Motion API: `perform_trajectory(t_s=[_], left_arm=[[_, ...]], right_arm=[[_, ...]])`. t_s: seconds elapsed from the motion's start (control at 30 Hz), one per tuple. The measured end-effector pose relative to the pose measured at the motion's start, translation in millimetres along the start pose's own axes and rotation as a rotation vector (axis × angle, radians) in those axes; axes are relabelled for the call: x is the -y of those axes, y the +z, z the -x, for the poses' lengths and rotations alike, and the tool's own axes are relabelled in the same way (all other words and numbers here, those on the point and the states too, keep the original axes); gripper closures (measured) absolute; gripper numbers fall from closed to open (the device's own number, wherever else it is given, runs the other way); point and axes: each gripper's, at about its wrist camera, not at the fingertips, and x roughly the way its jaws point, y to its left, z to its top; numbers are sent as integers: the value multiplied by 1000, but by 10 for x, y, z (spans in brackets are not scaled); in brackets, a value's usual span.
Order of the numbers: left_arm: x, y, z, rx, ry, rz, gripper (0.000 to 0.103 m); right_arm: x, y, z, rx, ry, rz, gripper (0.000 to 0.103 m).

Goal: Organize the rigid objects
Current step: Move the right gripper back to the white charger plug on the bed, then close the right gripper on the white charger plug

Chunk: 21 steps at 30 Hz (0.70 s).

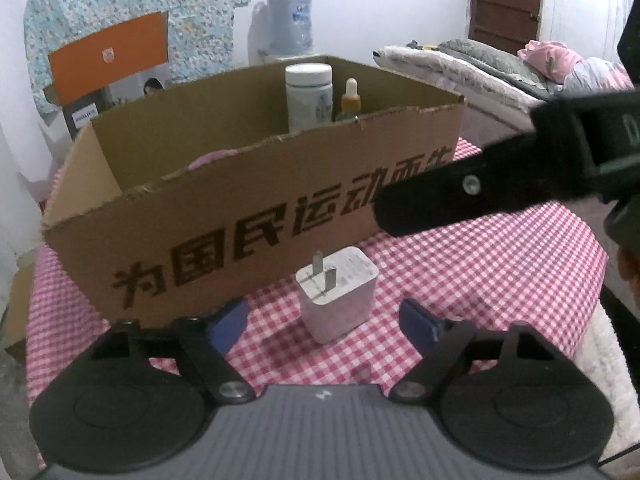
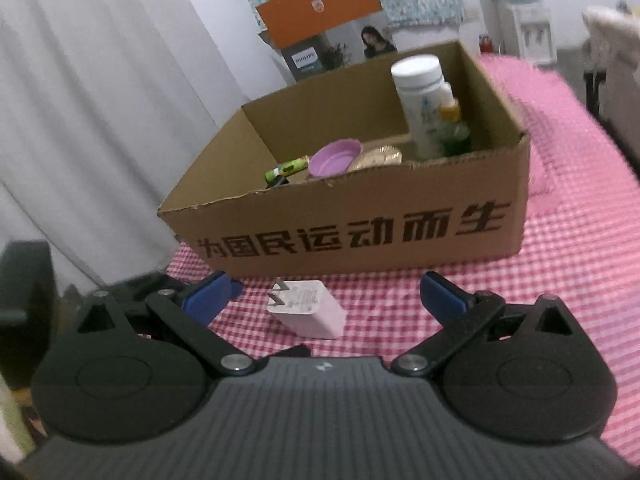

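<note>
A white wall charger [image 1: 336, 300] with two metal prongs lies on the pink checked tablecloth [image 1: 480, 280], just in front of an open cardboard box [image 1: 260, 216]. My left gripper [image 1: 322, 325] is open, its blue pads on either side of the charger and not touching it. In the right wrist view the charger [image 2: 308, 310] lies between the wide-open blue pads of my right gripper [image 2: 326, 295], nearer the left one. One black finger [image 1: 440, 196] of the right gripper reaches in from the right. The box [image 2: 360, 232] holds a white bottle [image 2: 420, 96], a dropper bottle [image 1: 351, 100] and a purple bowl [image 2: 336, 158].
A gold lid [image 2: 376, 158] and a green tube [image 2: 286, 170] also lie in the box. A bed with blankets [image 1: 500, 68] stands to the right, a water dispenser [image 1: 288, 24] and an orange box [image 1: 108, 56] behind. A white curtain [image 2: 100, 100] hangs at the table's left.
</note>
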Motion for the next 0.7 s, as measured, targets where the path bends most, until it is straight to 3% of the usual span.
perform_trajectory(t_s=[0.13, 0.23, 0.5, 0.7], left_arm=[[-11, -5, -133, -16, -12, 8, 35], [-1, 5, -195, -23, -15, 2, 40], [11, 0, -295, -38, -40, 19, 56], [37, 5, -306, -32, -28, 27, 56]], right_arm=[[116, -4, -101, -14, 6, -72, 7], [168, -14, -191, -34, 12, -99, 15], [227, -49, -383, -97, 76, -153, 49], [245, -80, -473, -120, 127, -182, 71]])
